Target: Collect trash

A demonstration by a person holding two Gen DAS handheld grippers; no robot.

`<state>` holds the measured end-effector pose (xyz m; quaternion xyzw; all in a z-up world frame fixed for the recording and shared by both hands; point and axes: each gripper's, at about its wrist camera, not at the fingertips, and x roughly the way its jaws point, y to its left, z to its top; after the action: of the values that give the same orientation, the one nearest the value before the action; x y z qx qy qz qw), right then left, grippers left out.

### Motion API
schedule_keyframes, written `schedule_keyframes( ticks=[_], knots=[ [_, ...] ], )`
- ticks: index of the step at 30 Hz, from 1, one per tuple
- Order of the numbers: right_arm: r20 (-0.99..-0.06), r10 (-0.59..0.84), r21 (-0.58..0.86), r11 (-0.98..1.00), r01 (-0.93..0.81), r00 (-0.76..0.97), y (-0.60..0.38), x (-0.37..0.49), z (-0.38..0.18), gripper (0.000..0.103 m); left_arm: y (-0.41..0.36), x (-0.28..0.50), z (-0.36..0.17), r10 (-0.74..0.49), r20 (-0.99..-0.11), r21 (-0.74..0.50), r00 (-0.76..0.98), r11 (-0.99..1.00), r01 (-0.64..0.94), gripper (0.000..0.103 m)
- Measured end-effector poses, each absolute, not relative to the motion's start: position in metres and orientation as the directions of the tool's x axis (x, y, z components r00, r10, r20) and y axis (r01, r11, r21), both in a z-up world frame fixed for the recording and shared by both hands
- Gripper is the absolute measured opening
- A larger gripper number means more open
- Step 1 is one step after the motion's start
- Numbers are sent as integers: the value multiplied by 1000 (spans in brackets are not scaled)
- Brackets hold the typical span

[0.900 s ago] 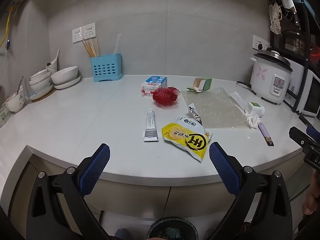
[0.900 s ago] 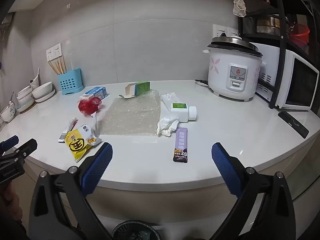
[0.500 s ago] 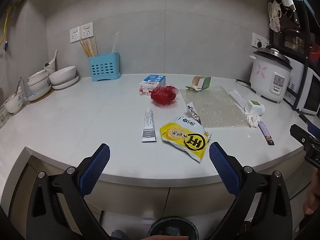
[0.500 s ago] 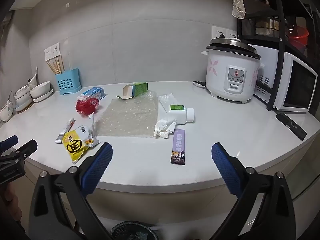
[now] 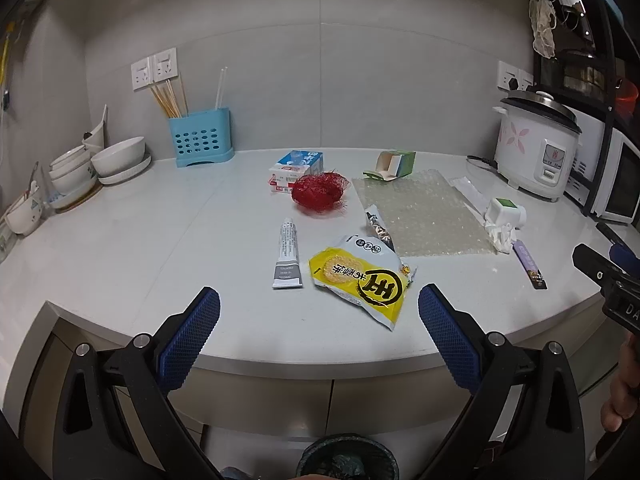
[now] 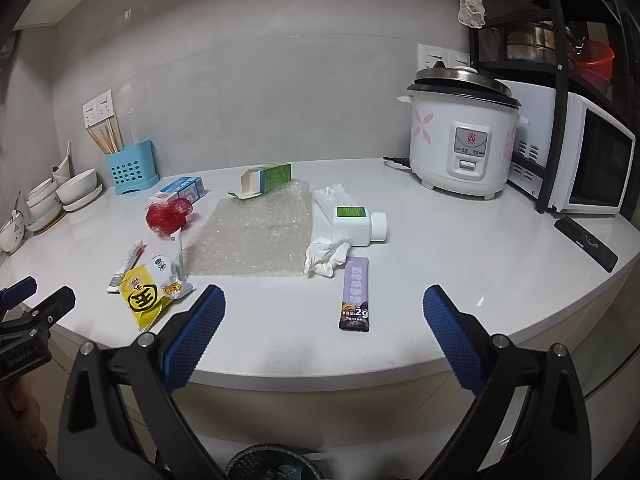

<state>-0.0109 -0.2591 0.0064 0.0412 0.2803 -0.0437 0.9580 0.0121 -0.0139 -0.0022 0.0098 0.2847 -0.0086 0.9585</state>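
Hovering spread wide and empty short of the counter's (image 5: 120,248) near edge, the left gripper (image 5: 319,320) and right gripper (image 6: 323,318) risk merely sliding the flat yellow snack wrapper (image 5: 362,280) and purple sachet (image 6: 355,294), both lying near that edge, unless their fingers catch an edge.

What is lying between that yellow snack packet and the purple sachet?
In the left wrist view, a sheet of bubble wrap lies between the yellow snack packet and the purple sachet.
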Motion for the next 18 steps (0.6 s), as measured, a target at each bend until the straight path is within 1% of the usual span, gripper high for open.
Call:
schedule_keyframes(
  ticks=[18],
  knots=[
    [-540, -62, 44, 994, 102, 839, -255, -11, 8, 95, -13, 11, -3, -2, -541, 16, 841, 1000, 13, 97]
  ],
)
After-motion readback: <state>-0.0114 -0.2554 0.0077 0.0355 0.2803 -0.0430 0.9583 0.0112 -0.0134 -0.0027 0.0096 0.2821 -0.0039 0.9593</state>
